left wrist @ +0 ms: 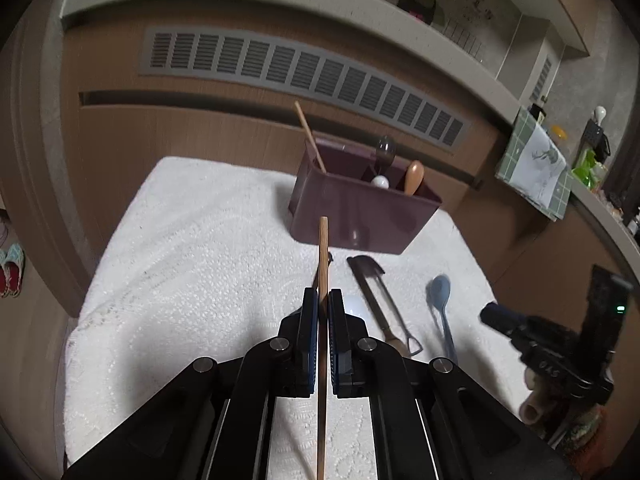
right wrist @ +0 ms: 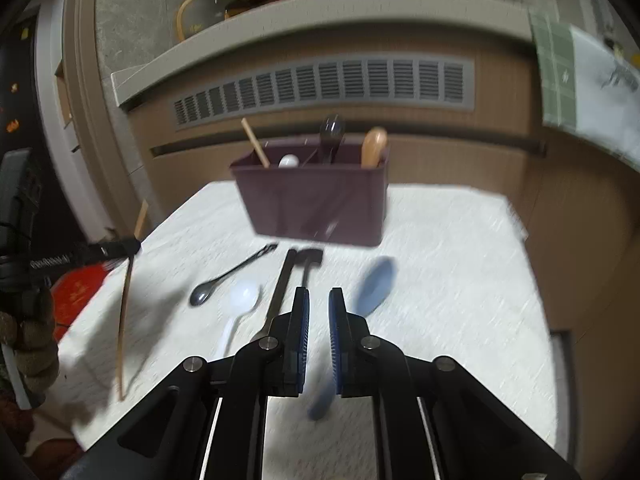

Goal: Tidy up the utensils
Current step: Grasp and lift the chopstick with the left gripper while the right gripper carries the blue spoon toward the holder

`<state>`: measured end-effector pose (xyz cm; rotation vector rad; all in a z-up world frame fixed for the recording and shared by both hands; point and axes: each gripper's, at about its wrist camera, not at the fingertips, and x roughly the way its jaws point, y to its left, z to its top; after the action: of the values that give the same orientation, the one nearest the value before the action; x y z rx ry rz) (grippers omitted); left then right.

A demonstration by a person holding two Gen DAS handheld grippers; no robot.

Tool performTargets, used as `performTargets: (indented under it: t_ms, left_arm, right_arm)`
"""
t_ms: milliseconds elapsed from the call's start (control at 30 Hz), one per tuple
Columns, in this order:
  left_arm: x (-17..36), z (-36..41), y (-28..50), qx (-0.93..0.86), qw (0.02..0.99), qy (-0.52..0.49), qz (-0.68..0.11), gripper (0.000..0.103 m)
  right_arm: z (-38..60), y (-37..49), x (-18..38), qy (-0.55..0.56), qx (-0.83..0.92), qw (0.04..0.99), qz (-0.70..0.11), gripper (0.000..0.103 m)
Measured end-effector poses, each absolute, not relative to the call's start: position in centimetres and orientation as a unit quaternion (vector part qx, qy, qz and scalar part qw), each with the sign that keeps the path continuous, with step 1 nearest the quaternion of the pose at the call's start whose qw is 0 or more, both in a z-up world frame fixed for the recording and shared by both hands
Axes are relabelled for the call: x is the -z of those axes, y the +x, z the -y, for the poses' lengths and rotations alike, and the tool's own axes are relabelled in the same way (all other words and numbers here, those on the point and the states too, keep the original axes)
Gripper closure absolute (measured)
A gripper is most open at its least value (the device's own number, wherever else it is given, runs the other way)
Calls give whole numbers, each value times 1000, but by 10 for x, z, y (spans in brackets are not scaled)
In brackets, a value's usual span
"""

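My left gripper (left wrist: 323,300) is shut on a long wooden chopstick (left wrist: 322,248), lifted off the white cloth (left wrist: 200,260); from the right wrist it shows at the left (right wrist: 120,246) with the chopstick (right wrist: 125,312) hanging down. A dark purple organizer box (left wrist: 360,208) (right wrist: 316,200) stands at the cloth's far side, holding another chopstick (left wrist: 310,136) and several spoons. My right gripper (right wrist: 319,320) (left wrist: 490,314) hovers over a blue spoon (right wrist: 376,284) (left wrist: 440,296). Its jaws stand a narrow gap apart; the blurred handle runs beneath the right finger, not between the pads.
On the cloth lie a black spoon (right wrist: 224,280), a white spoon (right wrist: 242,300), a long dark-handled utensil (right wrist: 282,280) and a black spatula (right wrist: 310,260) (left wrist: 366,266). A wooden cabinet front with a grey vent (left wrist: 304,68) rises behind the box. A green towel (left wrist: 532,168) hangs at the right.
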<state>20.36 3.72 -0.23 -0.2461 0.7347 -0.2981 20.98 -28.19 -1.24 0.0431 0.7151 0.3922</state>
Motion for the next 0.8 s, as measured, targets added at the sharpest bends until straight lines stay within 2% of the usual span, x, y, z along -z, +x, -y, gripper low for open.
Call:
performTargets:
  t_ms: [67,333,800]
  left_arm:
    - [-2,-38,199,145,920,-122,-343,98]
    - [-3,-40,190,142,927,-121,-326,98]
    - [-6,-34,197,139,933,-107,-315,98]
  right_arm:
    - [284,213,21,20,-178,913,-366,82]
    - [298,237,66,40,-125,892,-433,80]
    - [270,329,84,-36,-36,889,-455,73]
